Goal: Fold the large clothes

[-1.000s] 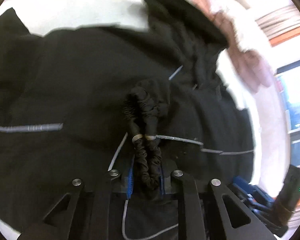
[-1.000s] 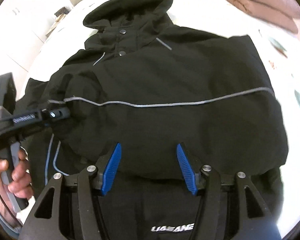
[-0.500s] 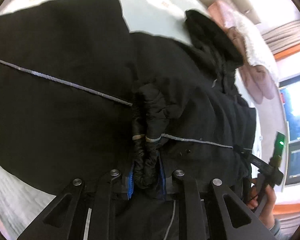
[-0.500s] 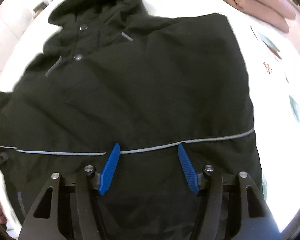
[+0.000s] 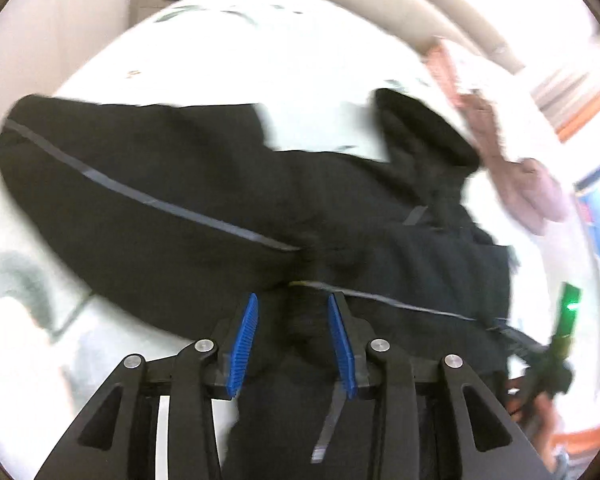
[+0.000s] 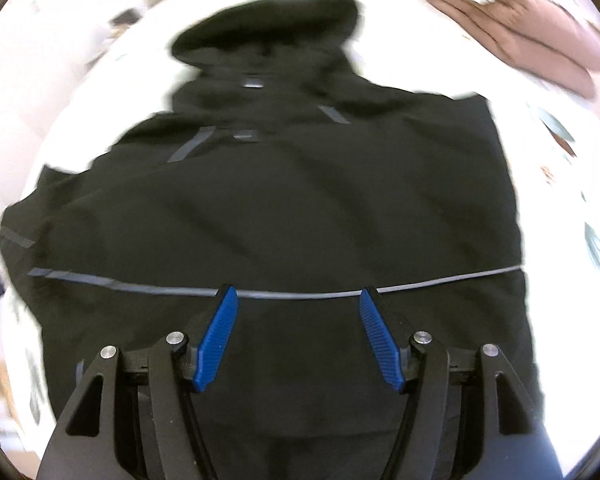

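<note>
Jacket: a black hooded padded jacket (image 6: 284, 200) with thin grey reflective piping lies spread flat on a white bed sheet with a faint leaf print (image 6: 556, 208), hood away from the right wrist camera, hem toward it.
Hard to make out: both views are motion-blurred; the snaps and grey tabs at the collar are smeared, and the jacket's hem is hidden behind the gripper frames.
Sleeve: in the left wrist view one sleeve (image 5: 148, 184) stretches out leftward across the sheet, its cuff end cut off by blur.
Left gripper: the left gripper (image 5: 292, 304) has its blue ribbed pads (image 5: 242, 344) parting; a bunched ridge of black fabric stands between them, and neither pad clearly presses on it.
Right gripper: the right gripper (image 6: 298, 298) hangs just above the jacket's lower body, pads wide apart and holding nothing; the grey piping line runs across between the tips.
Edge of view: the other tool's handle with a green light (image 5: 566, 320) shows at the far right, held by a partly cut-off hand.
Surroundings: a brownish-pink quilted garment (image 6: 520, 36) lies beyond the hood, apart from the jacket.
Containers: I cannot tell of any.
</note>
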Available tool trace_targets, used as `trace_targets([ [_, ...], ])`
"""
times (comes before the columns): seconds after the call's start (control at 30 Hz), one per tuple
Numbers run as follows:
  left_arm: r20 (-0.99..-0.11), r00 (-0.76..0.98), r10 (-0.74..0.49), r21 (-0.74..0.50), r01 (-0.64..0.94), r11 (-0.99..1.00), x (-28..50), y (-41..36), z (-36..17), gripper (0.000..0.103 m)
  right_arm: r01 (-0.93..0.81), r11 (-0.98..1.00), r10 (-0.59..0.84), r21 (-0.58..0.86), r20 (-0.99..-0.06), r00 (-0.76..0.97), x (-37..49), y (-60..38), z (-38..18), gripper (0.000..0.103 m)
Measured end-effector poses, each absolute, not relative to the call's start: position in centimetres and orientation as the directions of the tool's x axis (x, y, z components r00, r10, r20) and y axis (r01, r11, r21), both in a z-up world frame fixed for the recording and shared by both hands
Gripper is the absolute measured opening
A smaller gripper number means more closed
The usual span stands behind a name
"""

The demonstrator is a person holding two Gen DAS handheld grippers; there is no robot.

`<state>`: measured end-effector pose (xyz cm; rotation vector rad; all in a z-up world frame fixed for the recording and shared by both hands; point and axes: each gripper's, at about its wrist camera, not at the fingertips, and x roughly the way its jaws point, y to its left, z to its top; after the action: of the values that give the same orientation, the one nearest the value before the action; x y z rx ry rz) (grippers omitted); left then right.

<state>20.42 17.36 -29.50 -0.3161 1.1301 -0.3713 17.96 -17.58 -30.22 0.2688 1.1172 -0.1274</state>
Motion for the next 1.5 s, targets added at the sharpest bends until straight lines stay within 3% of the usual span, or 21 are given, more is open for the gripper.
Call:
trace_targets([
  [0.1,-0.792,0.321,-0.519,-0.483,0.190,0.855,20.9,13.7,-30.7,0.039,0.146,0.981,0.055,0.130,-0.901,0.431,18.4,-14.0,-30.7,0.068],
  [0.3,-0.857,0.223,-0.465,-0.454,0.102,0.885,22.2,11.3,-38.0,0.038,0.124,0.989,0.033,0.077,-0.947,0.320,19.0,-11.3,-33.4,0.068],
  [0.4,-0.845,0.226,-0.484,-0.474,0.097,0.875,22.0,12.0,-37.6,0.039,0.120,0.990,0.037,0.080,-0.946,0.322,19.1,-11.2,-33.6,0.070],
  [0.53,-0.791,0.299,-0.534,-0.531,0.097,0.842,21.3,15.5,-34.3,0.039,0.108,0.992,0.034,0.072,-0.948,0.315,19.4,-11.2,-33.7,0.074],
  [0.6,-0.788,0.378,-0.486,-0.500,0.069,0.863,21.1,18.9,-32.3,0.039,0.101,0.993,0.034,0.069,-0.949,0.314,19.8,-11.3,-33.8,0.076],
  [0.87,-0.810,0.553,-0.197,-0.442,-0.354,0.824,24.5,39.6,-31.3,0.039,0.087,0.995,0.026,0.056,-0.949,0.314,20.0,-9.9,-34.4,0.088],
  [1.03,-0.819,0.556,-0.144,-0.488,-0.541,0.685,27.0,48.4,-34.2,0.040,0.088,0.995,0.009,0.039,-0.948,0.318,20.0,-8.5,-34.4,0.093],
  [1.2,-0.809,0.565,-0.162,-0.537,-0.599,0.594,28.6,52.5,-37.1,0.040,0.089,0.996,0.002,0.031,-0.950,0.311,20.2,-7.9,-34.6,0.095],
  [1.43,-0.780,0.592,-0.203,-0.571,-0.541,0.618,30.9,50.8,-39.2,0.047,0.091,0.996,-0.004,0.025,-0.951,0.308,20.8,-8.2,-34.7,0.095],
  [1.47,-0.785,0.589,-0.191,-0.553,-0.529,0.643,31.1,50.4,-39.1,0.044,0.092,0.995,-0.005,0.025,-0.951,0.309,20.9,-8.1,-34.8,0.095],
  [1.5,-0.786,0.590,-0.182,-0.542,-0.518,0.662,31.2,49.9,-39.0,0.032,0.093,0.995,-0.006,0.024,-0.951,0.310,20.9,-8.1,-34.8,0.095],
])
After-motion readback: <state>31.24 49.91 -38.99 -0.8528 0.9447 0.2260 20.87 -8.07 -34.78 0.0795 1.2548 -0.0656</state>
